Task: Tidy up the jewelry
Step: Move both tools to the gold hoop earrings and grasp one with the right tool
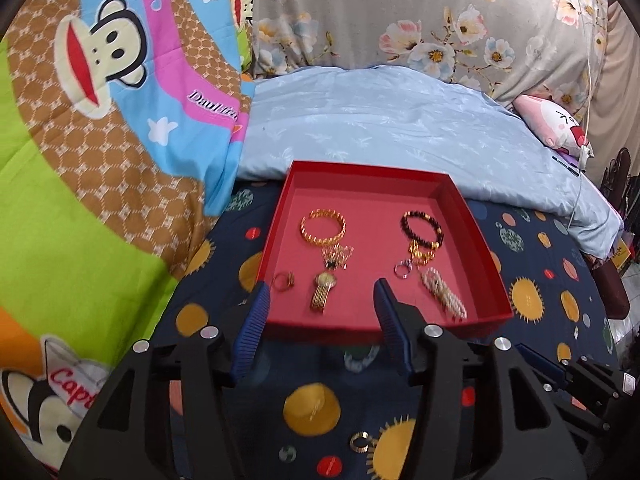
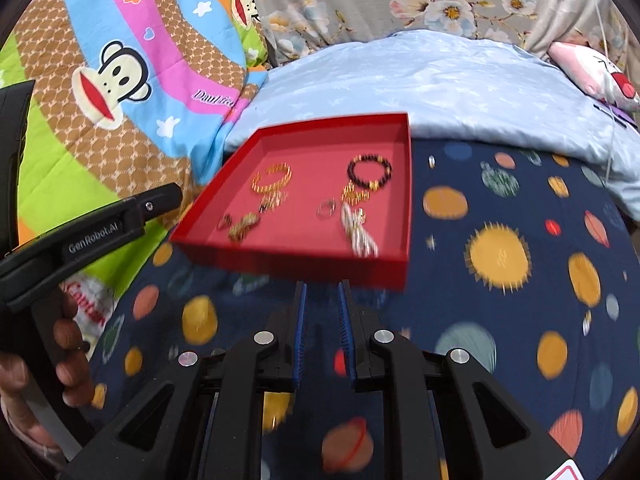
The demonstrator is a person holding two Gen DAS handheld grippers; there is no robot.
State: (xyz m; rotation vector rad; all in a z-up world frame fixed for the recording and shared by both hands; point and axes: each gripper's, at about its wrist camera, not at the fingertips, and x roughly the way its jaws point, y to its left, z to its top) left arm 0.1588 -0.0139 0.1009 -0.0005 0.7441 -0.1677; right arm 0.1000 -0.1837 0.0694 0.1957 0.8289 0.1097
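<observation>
A red tray lies on the bed and holds a gold bangle, a dark beaded bracelet, a gold watch, a gold ring, a silver ring and a pearl piece. My left gripper hovers open over the tray's near edge, with nothing between its pads. Another gold ring lies loose on the sheet below it. In the right wrist view my right gripper sits just short of the tray. Its blue pads stand a narrow gap apart, with nothing visible between them.
The tray rests on a dark blue planet-print sheet. A monkey-print blanket rises on the left, with a light blue duvet behind the tray. A pink plush and a white cable sit far right. A hand holds the left gripper's black body.
</observation>
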